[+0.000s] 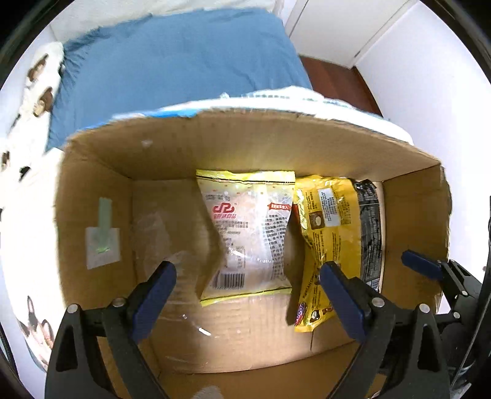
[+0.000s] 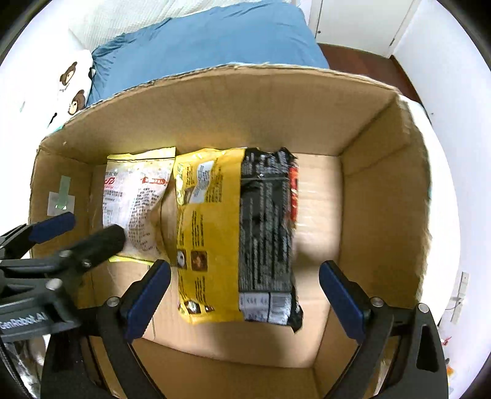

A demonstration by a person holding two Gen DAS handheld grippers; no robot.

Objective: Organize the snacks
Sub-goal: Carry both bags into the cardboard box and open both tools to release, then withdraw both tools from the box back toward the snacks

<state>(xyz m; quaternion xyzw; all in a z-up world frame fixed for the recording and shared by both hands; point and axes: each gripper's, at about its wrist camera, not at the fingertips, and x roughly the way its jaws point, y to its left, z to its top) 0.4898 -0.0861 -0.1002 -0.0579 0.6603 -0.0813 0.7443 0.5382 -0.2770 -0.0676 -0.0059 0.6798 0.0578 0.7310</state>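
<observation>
An open cardboard box (image 1: 92,196) (image 2: 383,172) holds three snack bags lying side by side on its floor. A clear bag with yellow trim and a red logo (image 1: 248,233) (image 2: 135,199) lies on the left. A yellow bag (image 1: 330,233) (image 2: 208,233) lies beside it. A black bag (image 2: 265,233) (image 1: 369,227) lies on the yellow bag's right edge. My left gripper (image 1: 248,294) is open and empty over the clear bag; it also shows in the right wrist view (image 2: 79,227). My right gripper (image 2: 245,297) is open and empty over the yellow and black bags; one of its fingertips (image 1: 420,264) shows in the left wrist view.
The box stands against a bed with a blue sheet (image 1: 184,61) (image 2: 208,40). A white bear-print pillow (image 2: 70,86) lies to the left. The box floor right of the black bag (image 2: 319,214) and left of the clear bag (image 1: 162,227) is bare cardboard. White doors (image 1: 353,27) stand behind.
</observation>
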